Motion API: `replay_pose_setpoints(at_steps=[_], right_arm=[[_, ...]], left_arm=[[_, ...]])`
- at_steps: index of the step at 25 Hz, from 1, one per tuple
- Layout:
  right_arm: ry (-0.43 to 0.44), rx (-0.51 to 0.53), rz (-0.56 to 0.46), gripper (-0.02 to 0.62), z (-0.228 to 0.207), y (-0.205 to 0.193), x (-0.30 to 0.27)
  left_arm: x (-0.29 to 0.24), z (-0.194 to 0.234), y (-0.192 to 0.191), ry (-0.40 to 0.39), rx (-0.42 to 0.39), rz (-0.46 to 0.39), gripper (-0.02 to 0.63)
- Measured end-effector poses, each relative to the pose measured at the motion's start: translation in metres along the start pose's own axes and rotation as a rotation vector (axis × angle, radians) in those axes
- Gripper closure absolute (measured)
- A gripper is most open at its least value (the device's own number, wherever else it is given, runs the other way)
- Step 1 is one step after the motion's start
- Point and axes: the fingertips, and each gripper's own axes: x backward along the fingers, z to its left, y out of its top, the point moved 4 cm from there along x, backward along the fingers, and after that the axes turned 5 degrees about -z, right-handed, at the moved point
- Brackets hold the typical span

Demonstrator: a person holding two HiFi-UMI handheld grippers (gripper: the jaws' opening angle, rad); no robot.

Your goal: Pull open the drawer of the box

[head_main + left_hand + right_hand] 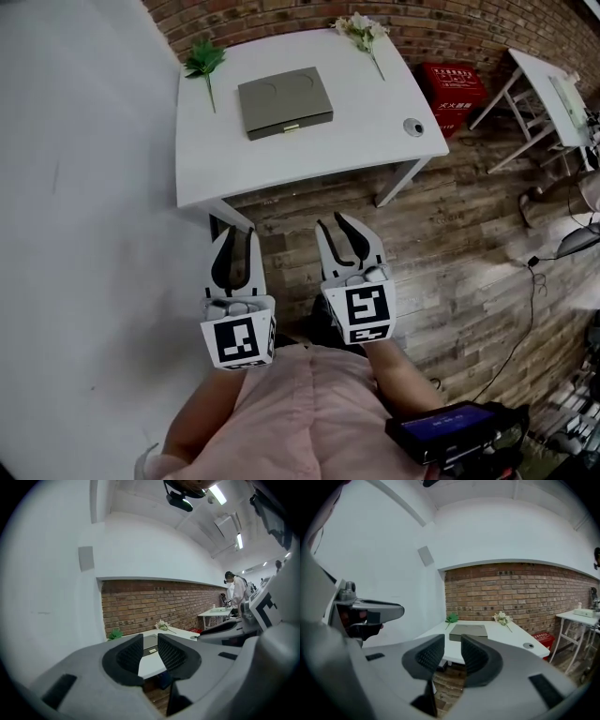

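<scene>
Two tongs hang short of the table's (375, 131) near edge, over the plank floor. The left tongs (238, 234) and the right tongs (330, 220) each have their jaws parted and nothing between them. Neither is yet over the table.

On the table, a little left of its middle, lies the box (285, 98), flat and grey, with its drawer (291, 126) face turned to the table's near edge. It looks rigid and fairly light, so on that smooth top it would probably slide when pulled. One tongs should likely press down on the lid while the other pinches the small brass pull (292, 127) at the middle of the drawer face. That pull is tiny and may slip from the pads.

At the table's far corners lie a green sprig (203, 61) and white flowers (361, 30).

Only the head view shows the lid's two round recesses. The left gripper view, looking past its own tongs (150, 641), alone catches a person (236, 588) standing beyond the table's right end. The right gripper view, past its tongs (452, 644), gives the box (468, 631) side-on.
</scene>
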Motion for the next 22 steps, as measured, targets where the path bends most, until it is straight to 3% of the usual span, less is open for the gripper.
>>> replay_pose_setpoints(at_steps=[7,13,22], right_arm=[[0.029,0.012,0.018,0.482,-0.017,0.006,-0.029],[0.044,0.024,0.055,0.482,-0.022,0.003,-0.068],[0.006,0.019,0.088,0.482,-0.042,0.001,-0.161]], left_arm=[[-0.029,0.009,0.007,0.033,-0.006,-0.004,0.505],[-0.052,0.037,-0.013,0.069,0.025,0.051,0.505],[-0.144,0.083,-0.032,0.02,0.064,0.04,0.505]])
